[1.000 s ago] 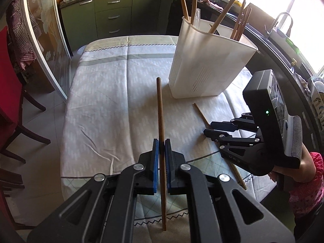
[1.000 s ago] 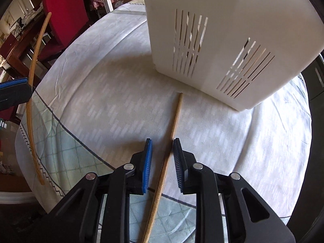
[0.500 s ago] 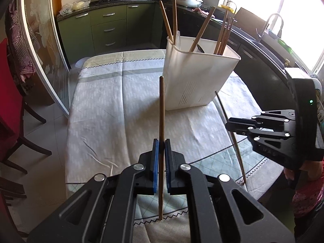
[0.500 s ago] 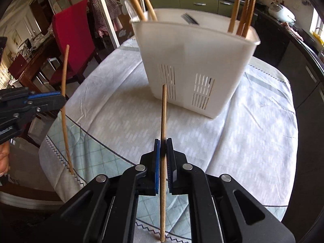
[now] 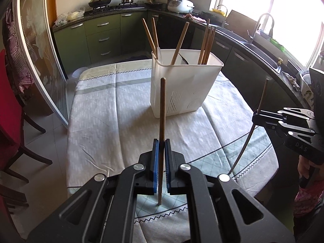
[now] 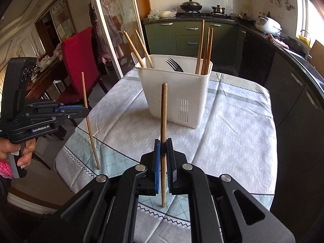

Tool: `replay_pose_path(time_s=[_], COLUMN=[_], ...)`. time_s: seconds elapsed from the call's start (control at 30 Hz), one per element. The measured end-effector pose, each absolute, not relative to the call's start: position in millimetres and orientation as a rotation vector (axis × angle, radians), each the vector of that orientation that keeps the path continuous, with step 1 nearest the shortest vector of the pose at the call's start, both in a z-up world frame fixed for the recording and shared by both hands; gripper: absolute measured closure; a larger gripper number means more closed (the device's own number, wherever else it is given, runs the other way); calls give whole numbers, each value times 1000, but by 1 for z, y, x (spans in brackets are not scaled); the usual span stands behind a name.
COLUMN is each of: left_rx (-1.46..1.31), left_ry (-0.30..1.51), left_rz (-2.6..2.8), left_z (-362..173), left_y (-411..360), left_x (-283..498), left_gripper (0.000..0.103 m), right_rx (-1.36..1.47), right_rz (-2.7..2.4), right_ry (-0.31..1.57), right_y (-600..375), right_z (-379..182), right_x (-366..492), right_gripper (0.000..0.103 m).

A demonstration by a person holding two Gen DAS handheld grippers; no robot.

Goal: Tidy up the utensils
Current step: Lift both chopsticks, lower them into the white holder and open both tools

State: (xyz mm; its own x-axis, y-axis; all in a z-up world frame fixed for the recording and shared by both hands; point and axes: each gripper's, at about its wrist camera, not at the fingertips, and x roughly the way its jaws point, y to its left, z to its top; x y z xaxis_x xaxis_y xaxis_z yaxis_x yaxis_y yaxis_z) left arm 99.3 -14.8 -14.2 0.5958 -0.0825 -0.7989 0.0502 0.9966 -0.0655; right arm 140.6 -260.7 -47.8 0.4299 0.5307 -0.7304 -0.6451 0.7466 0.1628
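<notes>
Left wrist view, left to right. A red chair (image 5: 8, 109) stands off the table's left edge. Your left gripper (image 5: 160, 151) sits at centre, its blue pads (image 5: 155, 158) pressed onto a brown chopstick (image 5: 162, 121), which stands nearly upright with its lower tip below the pads, above the tablecloth (image 5: 113, 121). Beyond it, the white utensil holder (image 5: 182, 89) stands on the cloth toward the table's far side, with several chopsticks (image 5: 206, 40) leaning inside it. At the right edge, your right gripper (image 5: 255, 118) pinches a second chopstick (image 5: 261, 101), tilted with its top to the right, clear of the holder and above the table's near right corner.

Right wrist view, left to right. Your left hand (image 6: 16, 151) holds the left gripper (image 6: 86, 109), which is closed on the brown chopstick (image 6: 87, 111); the stick leans slightly, its lower end over the table's near left corner. Behind it stands the red chair (image 6: 79, 60). At centre, your right gripper (image 6: 163, 154) pinches its chopstick (image 6: 163, 121) between the blue pads (image 6: 156, 162), almost vertical, its top overlapping the holder's (image 6: 182, 89) front wall in this view. Whether either stick touches the cloth cannot be told. The holder shows a dark fork (image 6: 174, 64) in its middle, two chopsticks leaning at its left end and three chopsticks (image 6: 206, 48) upright at its right end. The tablecloth (image 6: 239, 121) lies bare to the right of the holder.
</notes>
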Motion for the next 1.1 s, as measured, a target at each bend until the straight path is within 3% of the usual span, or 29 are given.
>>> replay_pose_path(time_s=[0.43,1.1], left_rx=[-9,-7], left_ry=[875,639], left_rz=[-143,-209], left_z=[15,147], left_y=[-37,-76], left_x=[101,158], left_gripper=[97,97], right_rx=[-127,-50], right_rz=[743,709], right_ry=[788,559], right_y=[-263,-279], right_z=[-24,126], right_x=[139,185], right_gripper=[96,96])
